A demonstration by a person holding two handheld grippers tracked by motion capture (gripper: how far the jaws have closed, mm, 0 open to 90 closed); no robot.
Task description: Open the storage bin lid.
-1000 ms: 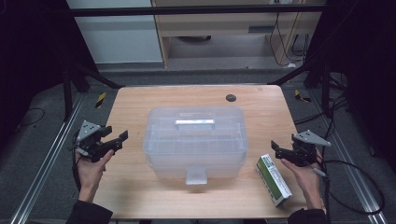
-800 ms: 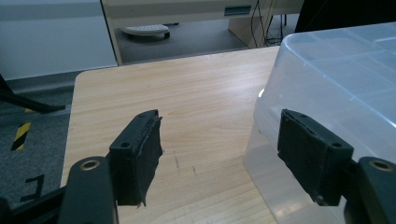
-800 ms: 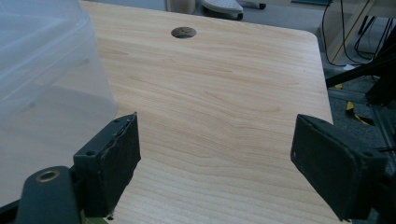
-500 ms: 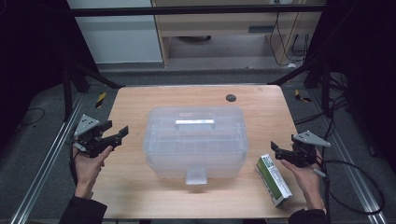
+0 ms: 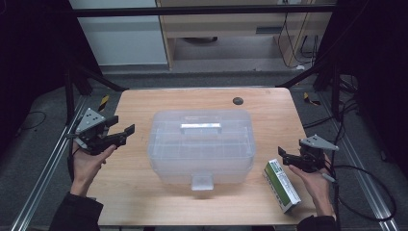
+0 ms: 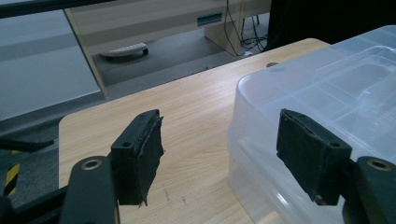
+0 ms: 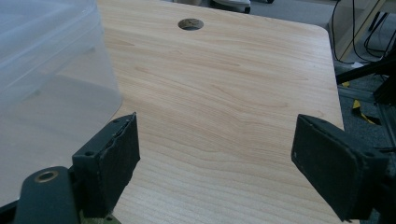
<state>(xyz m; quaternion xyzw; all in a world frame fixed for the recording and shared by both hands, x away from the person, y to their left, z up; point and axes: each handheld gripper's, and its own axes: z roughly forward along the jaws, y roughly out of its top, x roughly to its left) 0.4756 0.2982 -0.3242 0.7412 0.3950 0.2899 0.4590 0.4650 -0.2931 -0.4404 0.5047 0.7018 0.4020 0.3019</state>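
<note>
Hovering at the left edge of the table (image 5: 144,202): left tool (image 5: 120,131), jaws standing wide apart with nothing between them, pointing toward the clear plastic box (image 5: 201,144) and stopping just short of its left wall. Sitting closed in the middle of the table, that box, handle on top and latch tab facing the person. Waiting at the right edge: right tool (image 5: 283,156), jaws also spread wide and gripping nothing, held just above the far end of the green-and-white carton (image 5: 281,185). Lying flat beside the box's right front corner, the carton, apart from the box.
</note>
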